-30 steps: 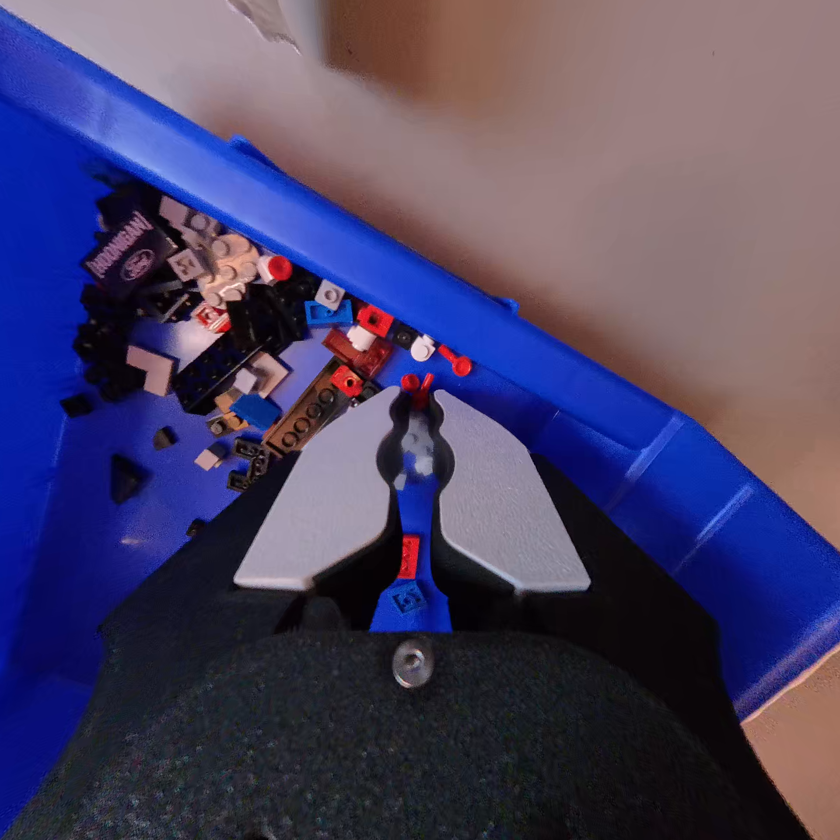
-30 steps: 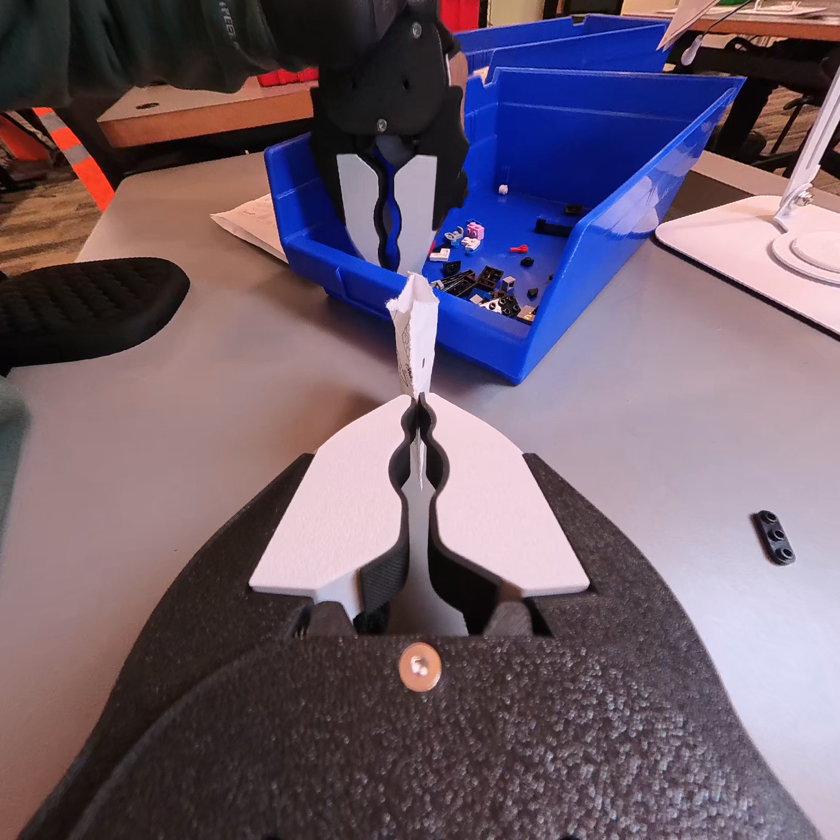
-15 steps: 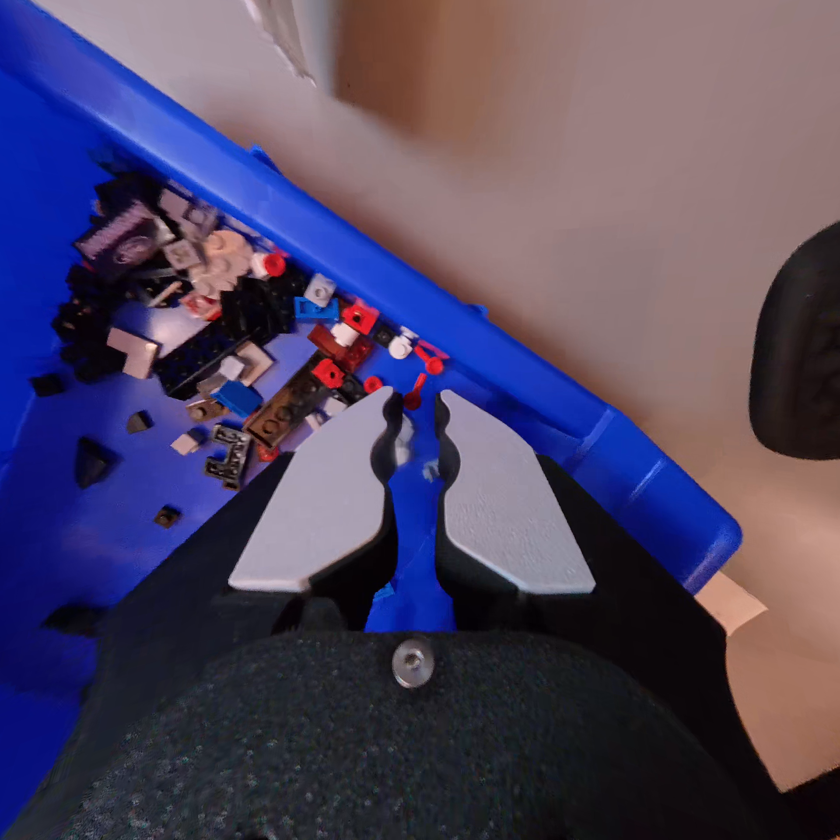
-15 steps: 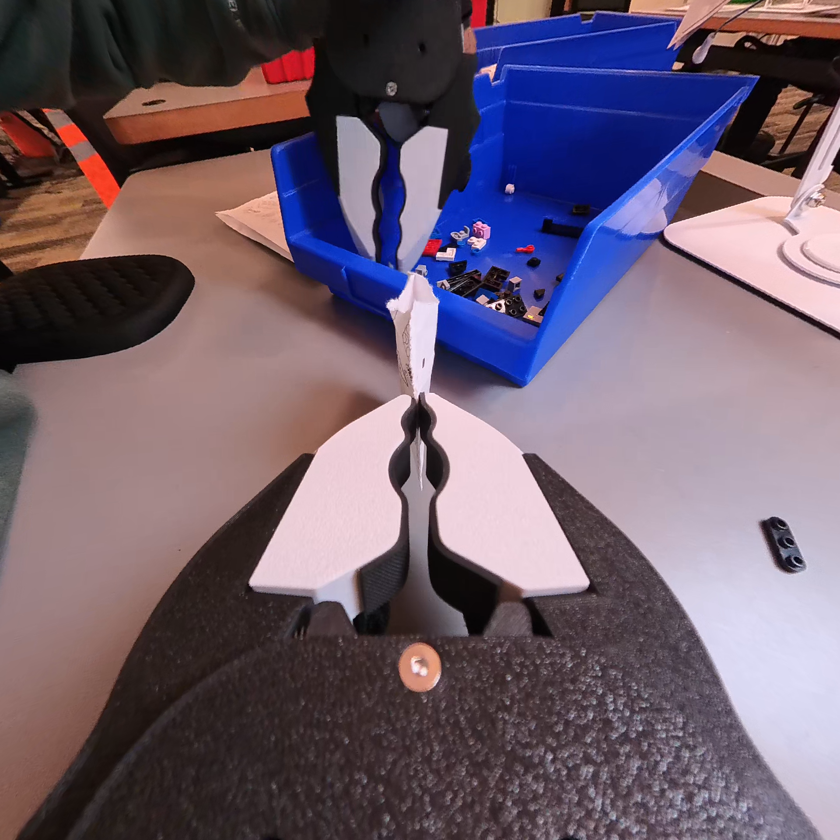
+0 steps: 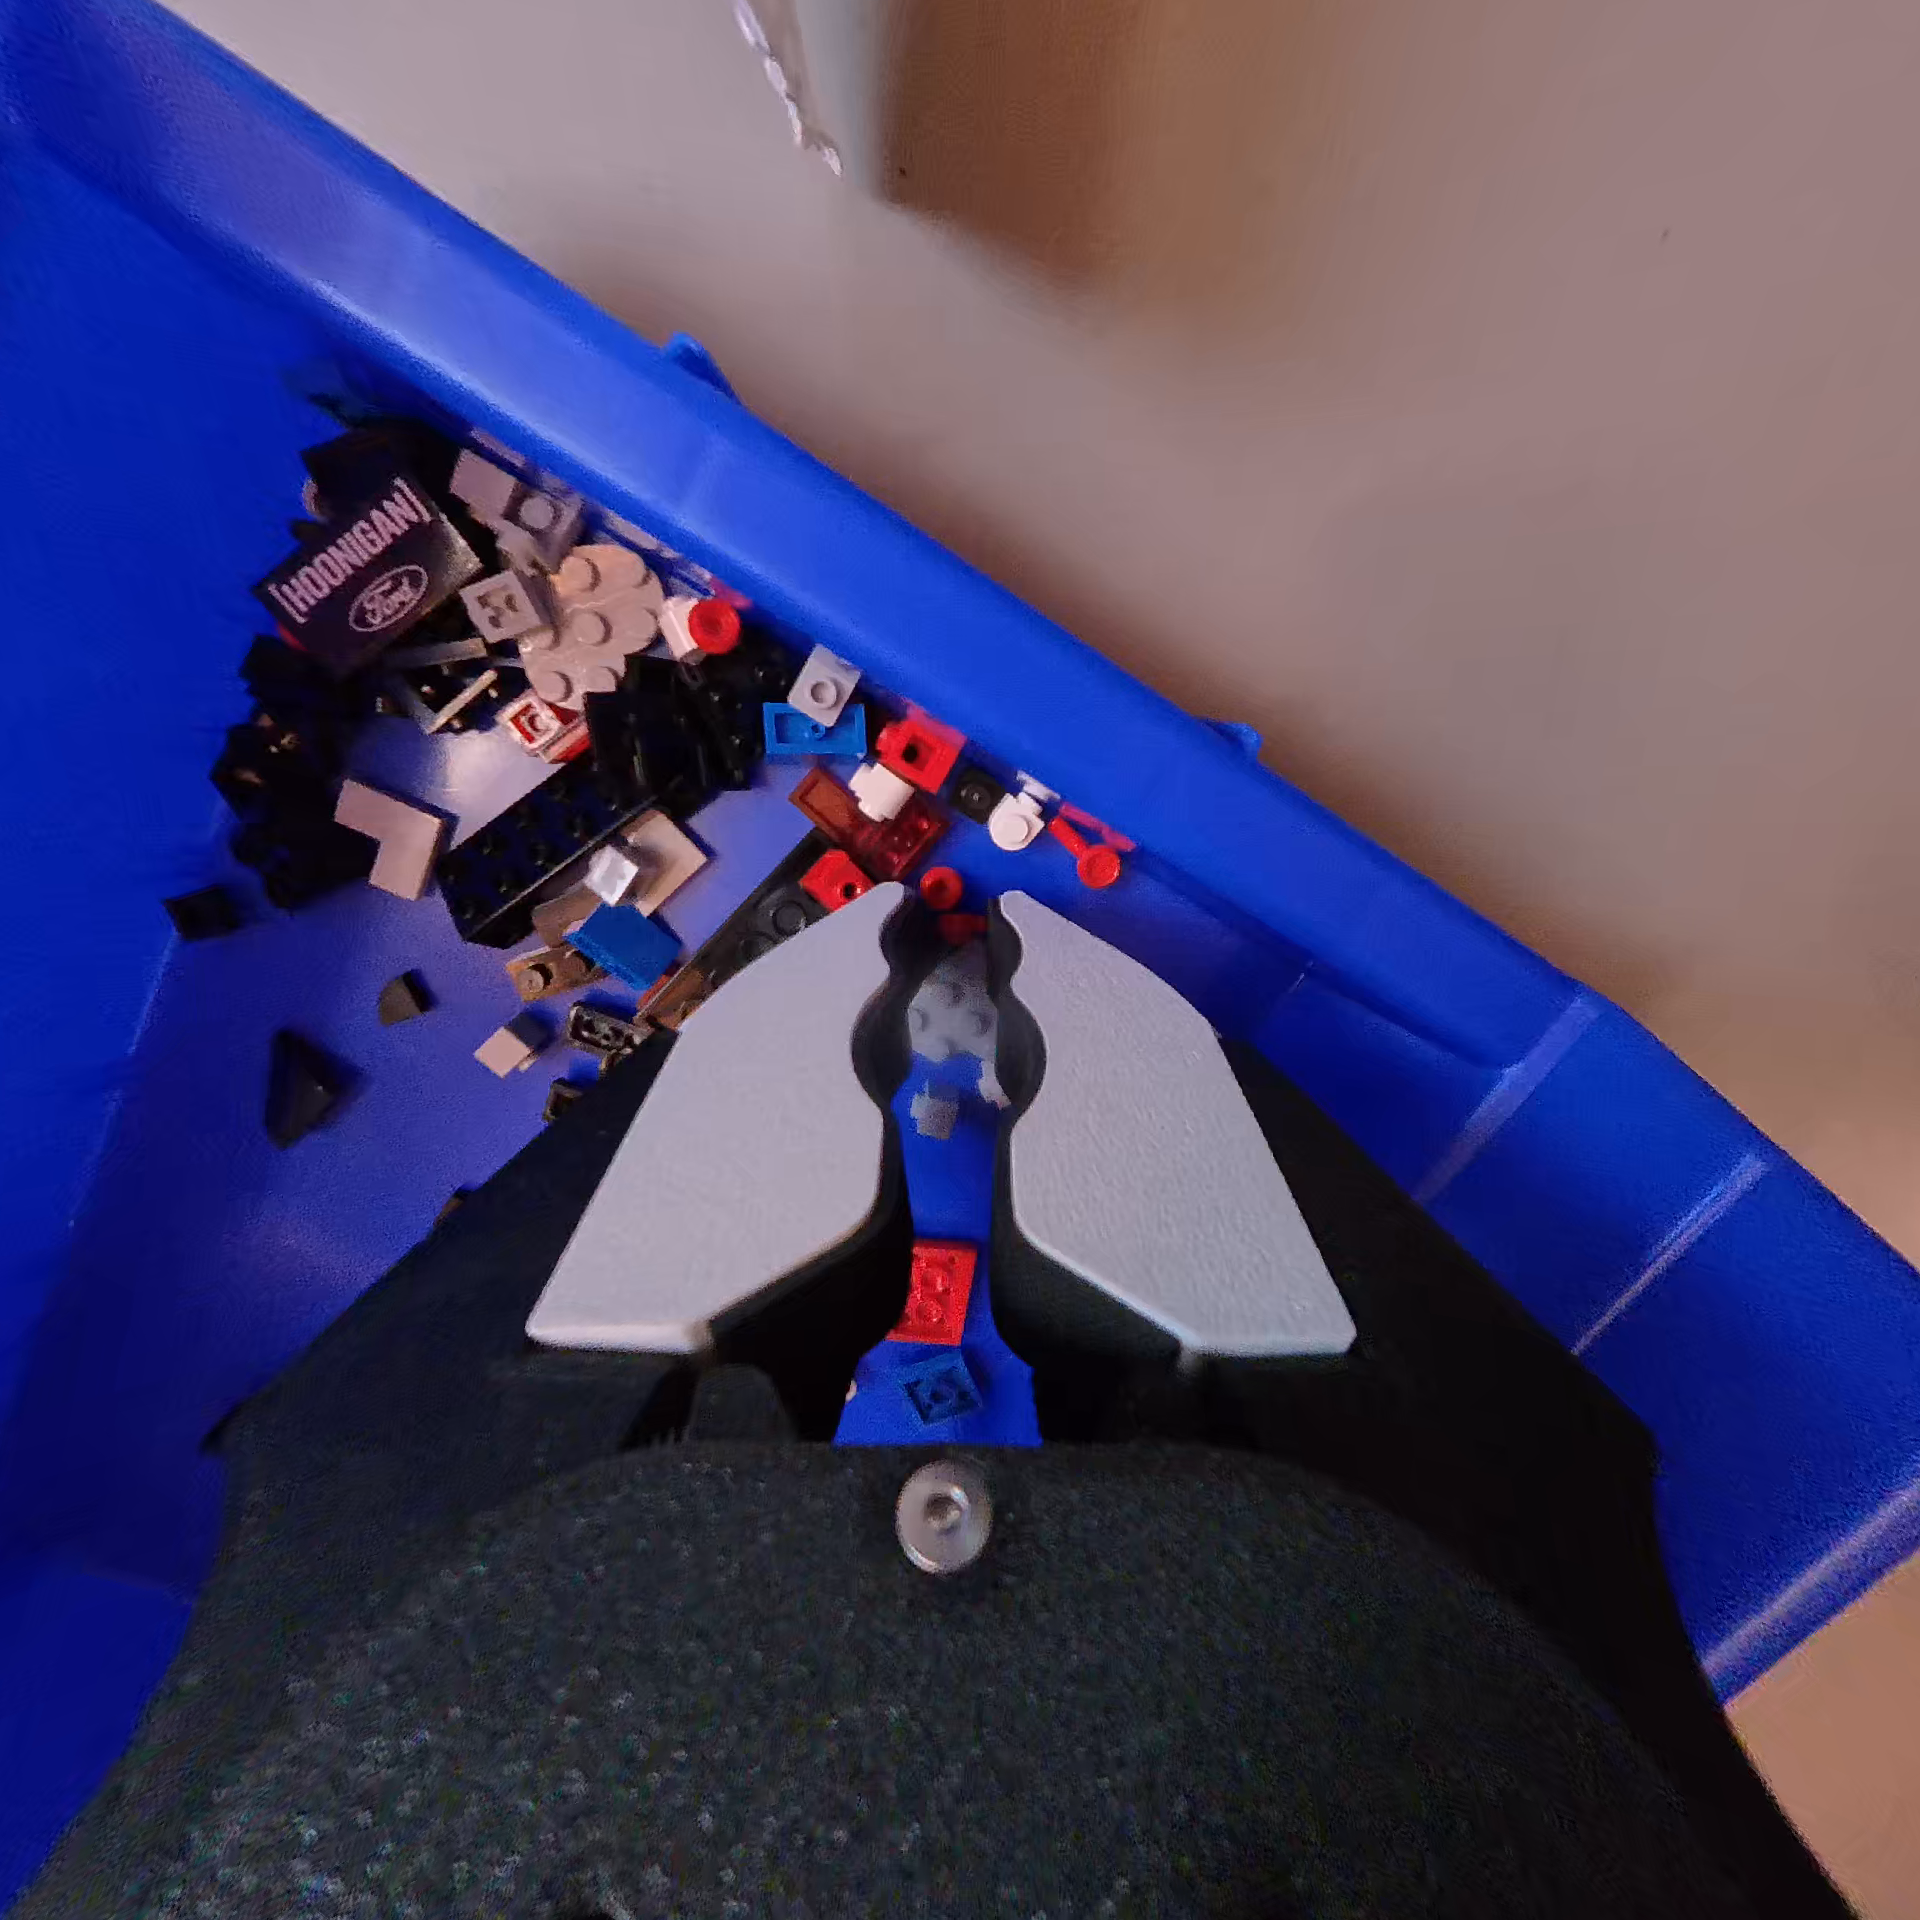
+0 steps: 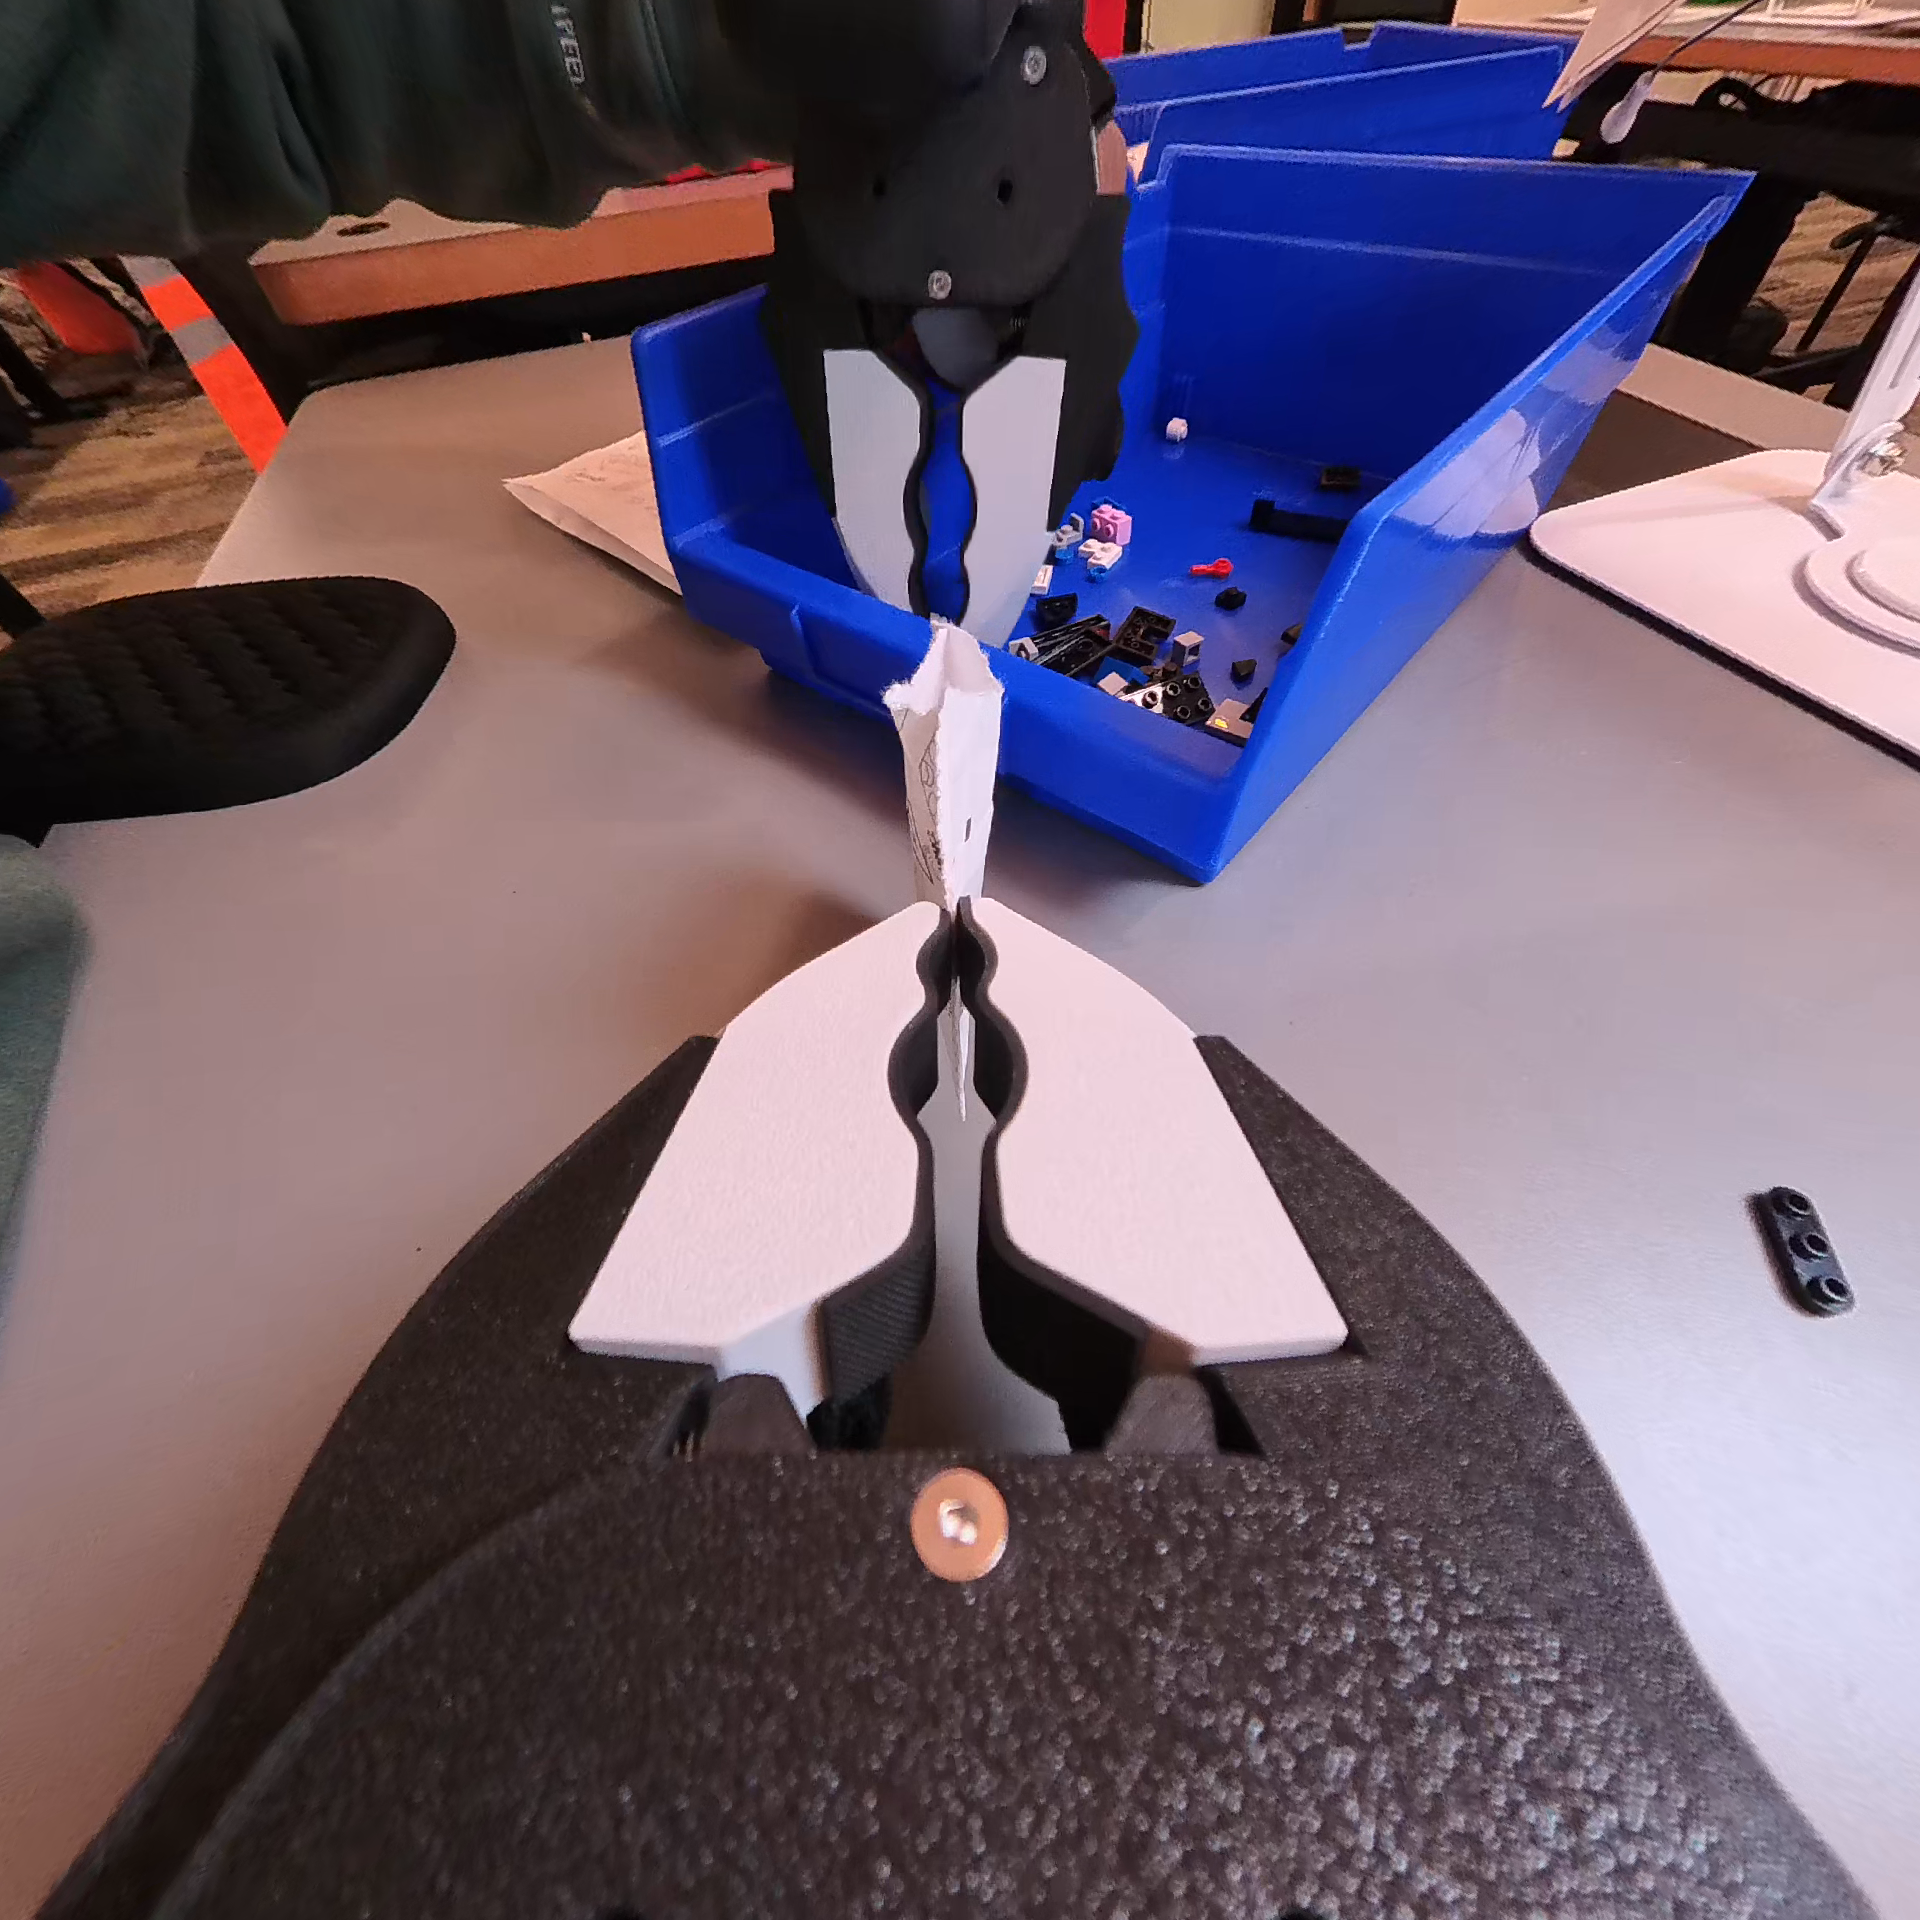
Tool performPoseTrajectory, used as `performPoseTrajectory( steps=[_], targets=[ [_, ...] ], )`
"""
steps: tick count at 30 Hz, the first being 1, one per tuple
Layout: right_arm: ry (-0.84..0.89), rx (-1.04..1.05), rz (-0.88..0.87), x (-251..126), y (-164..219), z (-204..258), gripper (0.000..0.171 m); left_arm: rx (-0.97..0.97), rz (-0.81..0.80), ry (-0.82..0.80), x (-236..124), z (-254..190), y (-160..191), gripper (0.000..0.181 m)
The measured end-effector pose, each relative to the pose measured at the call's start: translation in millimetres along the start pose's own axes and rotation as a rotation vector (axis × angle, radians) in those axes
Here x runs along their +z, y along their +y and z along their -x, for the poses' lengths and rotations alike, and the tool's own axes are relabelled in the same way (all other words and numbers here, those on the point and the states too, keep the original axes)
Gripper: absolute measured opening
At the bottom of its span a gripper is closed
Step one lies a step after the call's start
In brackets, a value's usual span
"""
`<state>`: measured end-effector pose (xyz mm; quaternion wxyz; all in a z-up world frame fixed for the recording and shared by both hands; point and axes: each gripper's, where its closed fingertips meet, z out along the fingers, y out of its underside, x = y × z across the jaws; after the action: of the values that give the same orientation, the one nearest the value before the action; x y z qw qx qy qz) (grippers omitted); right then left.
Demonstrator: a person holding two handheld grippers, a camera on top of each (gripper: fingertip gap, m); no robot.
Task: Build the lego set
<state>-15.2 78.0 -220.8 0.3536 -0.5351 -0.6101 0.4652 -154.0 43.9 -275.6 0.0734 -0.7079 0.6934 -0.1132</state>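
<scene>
Here the left gripper [image 5: 948,906] hangs nose-down inside the blue bin [image 5: 1039,727], its fingers [image 5: 748,1122] parted by a narrow gap, the tips just above a small red stud piece [image 5: 940,885] at the edge of a heap of toy bricks [image 5: 582,727] banked against the bin's long wall. Nothing is pinched between them; a grey round plate [image 5: 951,1013] and a red two-stud plate [image 5: 935,1294] show through the gap, lying on the bin floor below. The right gripper [image 6: 956,914] rests low over the grey worktop [image 6: 520,935], well short of the bin, its fingers [image 6: 790,1143] clamped on a torn strip of white paper [image 6: 945,769] that stands up from the tips. A black three-hole piece [image 6: 1806,1263] lies alone on the worktop to its right, and a black padded armrest [image 6: 208,686] sits to the left. The risk, as it looks, lies with the left side: the pieces are tiny and crowded, so closing there could catch two at once or flick the red stud away against the wall. The paper is held only by its lower end and could slip or tear further if tugged.
</scene>
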Motion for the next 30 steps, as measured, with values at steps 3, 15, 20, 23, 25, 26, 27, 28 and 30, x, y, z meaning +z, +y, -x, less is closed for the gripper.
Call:
performPoseTrajectory(
  steps=[3,15,20,23,25,26,27,28,30],
  targets=[
    [0.0,-0.001,0.001,0,0,0,0.0,0.007,0.003,-0.002,3,0,0,0.01],
    [-0.002,-0.002,0.002,0,0,1,0.0,0.0,0.0,-0.021,3,0,0,0.007],
    [-0.002,-0.004,0.004,1,0,1,0.0,-0.013,-0.044,-0.057,-12,3,-8,0.007],
    [-0.006,-0.01,0.005,2,0,3,0.0,-0.02,-0.125,-0.11,-34,8,-23,0.007],
    [-0.016,-0.015,0.003,4,-2,6,0.0,-0.012,-0.262,-0.165,-55,11,-52,0.007],
    [-0.022,-0.018,0.001,6,-3,8,0.0,-0.003,-0.338,-0.187,-66,11,-69,0.007],
    [-0.026,-0.021,0.002,8,-4,10,0.0,0.01,-0.407,-0.205,-75,10,-87,0.007],
    [-0.027,-0.026,0.003,10,-4,12,0.0,0.027,-0.456,-0.223,-80,9,-102,0.007],
    [-0.035,-0.028,-0.002,13,-7,17,0.0,0.068,-0.488,-0.265,-82,10,-122,0.007]
  ],
)
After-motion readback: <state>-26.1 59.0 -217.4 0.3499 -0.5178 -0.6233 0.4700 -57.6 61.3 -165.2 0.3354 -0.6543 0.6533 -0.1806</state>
